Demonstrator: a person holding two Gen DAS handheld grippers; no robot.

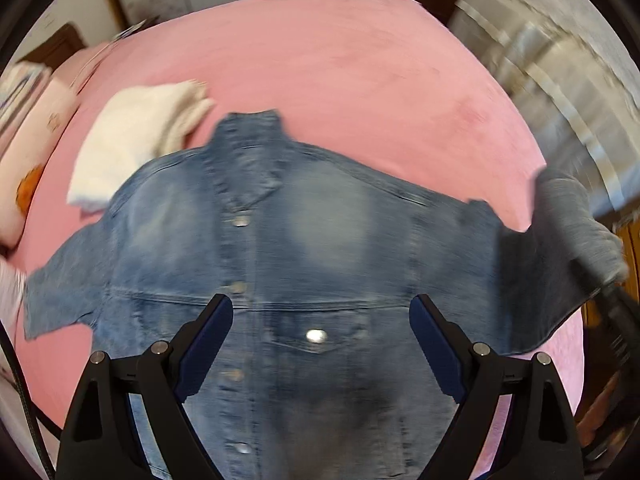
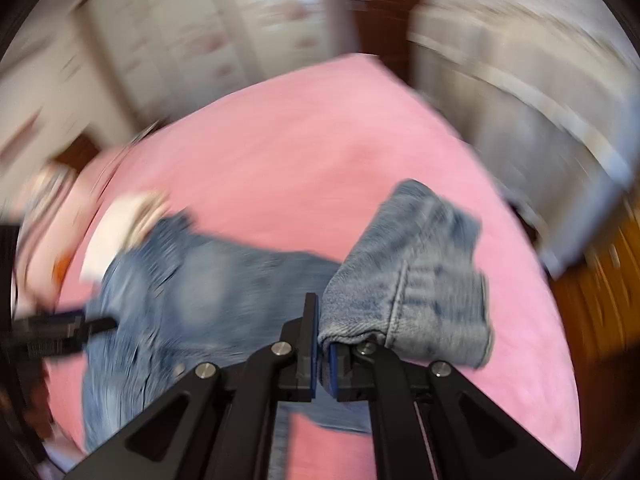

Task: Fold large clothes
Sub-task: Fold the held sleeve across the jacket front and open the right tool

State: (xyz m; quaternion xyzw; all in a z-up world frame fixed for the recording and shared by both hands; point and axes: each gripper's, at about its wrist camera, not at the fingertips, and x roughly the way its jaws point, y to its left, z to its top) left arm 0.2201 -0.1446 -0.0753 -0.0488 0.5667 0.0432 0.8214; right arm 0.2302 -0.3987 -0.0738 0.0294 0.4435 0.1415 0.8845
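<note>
A blue denim jacket (image 1: 320, 220) lies front up on the pink bed (image 1: 360, 60), collar toward the far side and buttons down its middle. Above its chest my left gripper (image 1: 321, 304) hovers open, nothing between its blue pads. In the right wrist view my right gripper (image 2: 322, 340) is shut on the cuff end of the jacket's sleeve (image 2: 412, 280), which is lifted off the bed and bunched over the right finger. A grey-sleeved arm (image 1: 576, 220) holds that sleeve end at the right of the left wrist view. The left gripper (image 2: 60, 332) shows blurred at the left edge.
A folded white garment (image 1: 140, 140) lies on the bed beside the jacket's left shoulder. A pale pillow (image 1: 36, 152) sits at the far left edge. Light wardrobes (image 2: 200, 40) and a dark wooden frame stand beyond the bed. Wooden floor (image 2: 600, 300) shows on the right.
</note>
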